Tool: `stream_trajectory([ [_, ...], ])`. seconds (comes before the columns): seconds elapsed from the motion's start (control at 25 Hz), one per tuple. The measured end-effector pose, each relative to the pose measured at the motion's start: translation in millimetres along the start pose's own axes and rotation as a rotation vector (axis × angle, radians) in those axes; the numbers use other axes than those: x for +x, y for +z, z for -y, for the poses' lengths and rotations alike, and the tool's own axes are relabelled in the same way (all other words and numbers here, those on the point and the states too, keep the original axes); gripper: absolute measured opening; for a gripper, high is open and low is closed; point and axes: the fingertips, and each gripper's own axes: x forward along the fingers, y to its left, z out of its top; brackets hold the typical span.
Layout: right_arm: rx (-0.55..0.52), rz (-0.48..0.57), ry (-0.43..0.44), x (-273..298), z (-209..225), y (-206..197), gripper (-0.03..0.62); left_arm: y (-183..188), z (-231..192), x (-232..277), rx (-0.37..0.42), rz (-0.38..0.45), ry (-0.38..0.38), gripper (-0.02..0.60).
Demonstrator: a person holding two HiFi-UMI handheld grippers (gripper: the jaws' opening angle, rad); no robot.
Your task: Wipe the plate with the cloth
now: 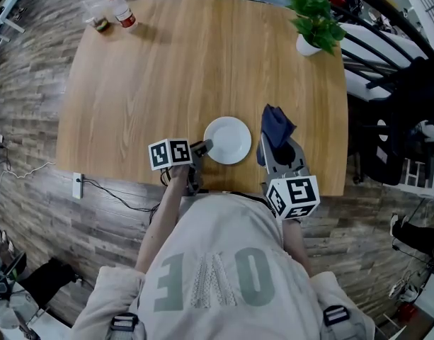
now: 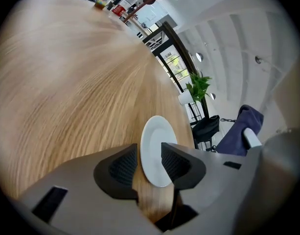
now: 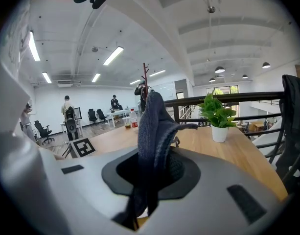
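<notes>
A white plate [image 1: 228,139] lies flat on the wooden table [image 1: 167,83], close to its near edge. My left gripper [image 1: 202,147] is at the plate's left rim. In the left gripper view, the plate [image 2: 154,151] shows between the open jaws of the left gripper [image 2: 150,158], with bare wood between the left pad and the rim. My right gripper [image 1: 277,151] hovers just right of the plate, shut on a dark blue cloth [image 1: 275,126]. That cloth [image 3: 152,126] stands up bunched out of the right gripper [image 3: 150,168].
A potted plant [image 1: 314,20] stands at the table's far right corner. A bottle [image 1: 122,10] and a cup [image 1: 98,16] are at the far left corner. A black railing runs past the right side. A power strip [image 1: 77,185] lies on the floor.
</notes>
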Motion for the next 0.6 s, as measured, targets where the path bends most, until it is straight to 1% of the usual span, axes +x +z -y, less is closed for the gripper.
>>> stream_trajectory([
  [0.04, -0.001, -0.005, 0.001, 1, 0, -1, 0.06, 0, -1, 1, -0.001, -0.001, 0.002, 0.155],
  [0.08, -0.003, -0.009, 0.002, 1, 0, -2, 0.061, 0, -2, 1, 0.006, -0.002, 0.015, 0.137],
  [0.16, -0.011, -0.016, 0.003, 4, 0, -3, 0.06, 0, -8, 2, 0.044, 0.002, 0.057, 0.051],
  [0.24, -0.025, -0.025, 0.002, 7, 1, -6, 0.06, 1, -9, 2, 0.076, 0.004, 0.083, 0.051],
  [0.4, -0.09, -0.073, -0.009, 16, 5, -18, 0.061, 3, -9, 4, 0.086, 0.007, 0.101, 0.044],
  [0.48, -0.164, -0.139, -0.015, 24, 9, -30, 0.06, 3, -9, 4, 0.092, 0.006, 0.107, 0.044],
  [0.6, -0.337, -0.314, 0.001, 39, 10, -64, 0.061, 3, -9, 5, 0.093, 0.008, 0.111, 0.044],
])
